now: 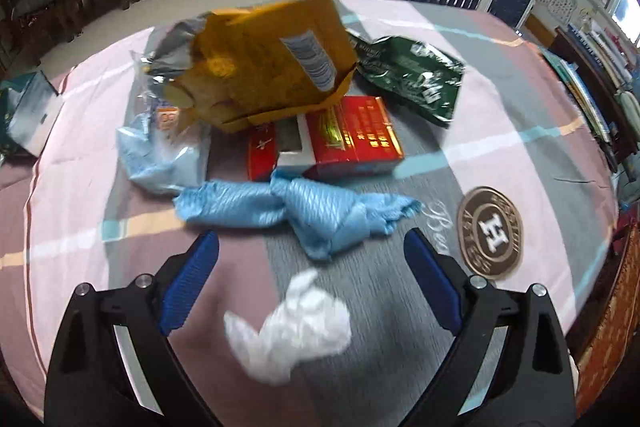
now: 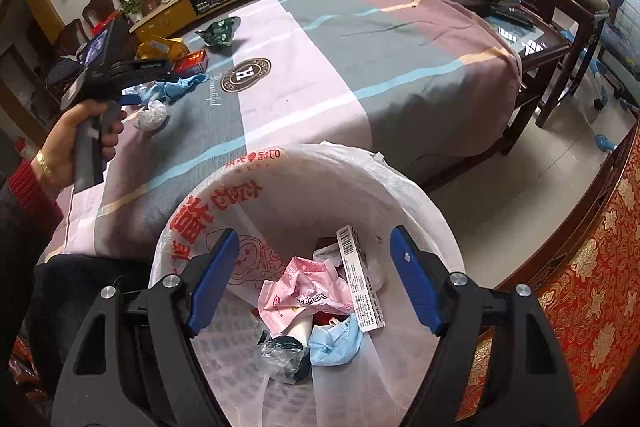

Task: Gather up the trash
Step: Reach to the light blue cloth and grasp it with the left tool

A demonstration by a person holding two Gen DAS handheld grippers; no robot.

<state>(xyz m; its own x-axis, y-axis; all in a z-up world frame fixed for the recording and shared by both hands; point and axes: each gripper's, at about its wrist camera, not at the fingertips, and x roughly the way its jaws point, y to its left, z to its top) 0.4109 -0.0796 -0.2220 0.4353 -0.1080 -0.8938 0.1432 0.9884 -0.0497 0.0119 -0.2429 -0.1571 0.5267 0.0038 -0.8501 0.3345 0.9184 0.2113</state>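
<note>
Spread under a striped cloth of pink, grey and mauve, our surface sits in a living room with a TV cabinet and a blue-and-white playpen fence behind it. We judge the collecting partly done. The white-lined bin beside the surface already holds a crumpled pink wrapper, a long white carton with a barcode, a blue face mask and a clear film bag.

Much is left. Nearest our left tongs lies a soft, crushed white tissue, and just beyond it a twisted, ribbed blue cloth-like piece. Farther off are a stiff red box, a pale blue plastic pouch, a glossy dark green foil bag and a large yellow snack bag with silver lining, blurred and seemingly raised above the pile.

Our left tongs are spread wide and hold nothing, aimed low over the tissue. Our right tongs hang released above the bin mouth, also with nothing between them.
</note>
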